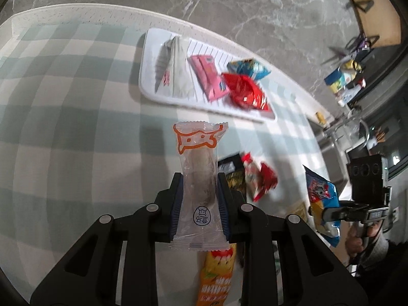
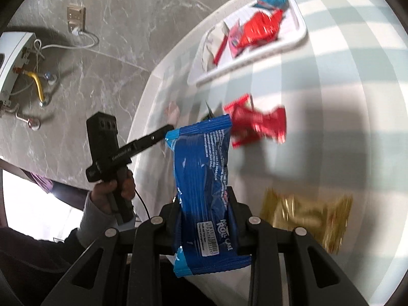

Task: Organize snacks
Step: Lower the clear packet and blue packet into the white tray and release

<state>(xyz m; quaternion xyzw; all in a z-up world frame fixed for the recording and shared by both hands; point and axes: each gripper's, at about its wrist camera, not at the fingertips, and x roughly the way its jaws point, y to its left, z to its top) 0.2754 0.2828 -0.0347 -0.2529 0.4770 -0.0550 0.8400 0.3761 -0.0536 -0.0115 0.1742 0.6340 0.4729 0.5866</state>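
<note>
Checked cloth [image 1: 63, 107], pale green and white squares, covers the surface; its white edge curves along the far side. Grey marble-pattern floor [image 1: 229, 0] beyond it.

Left wrist view, upper right: wooden board [image 1: 374, 17] on the floor, with a low dark shelf [image 1: 369, 91] of small boxes beside it (contents too blurred to identify).

Right wrist view, upper left: white appliance [image 2: 12, 58] with a yellow hose [image 2: 37, 84] and white cable running to a wall socket plate [image 2: 75, 17]. Metal fittings below it, cannot tell which kind.
</note>
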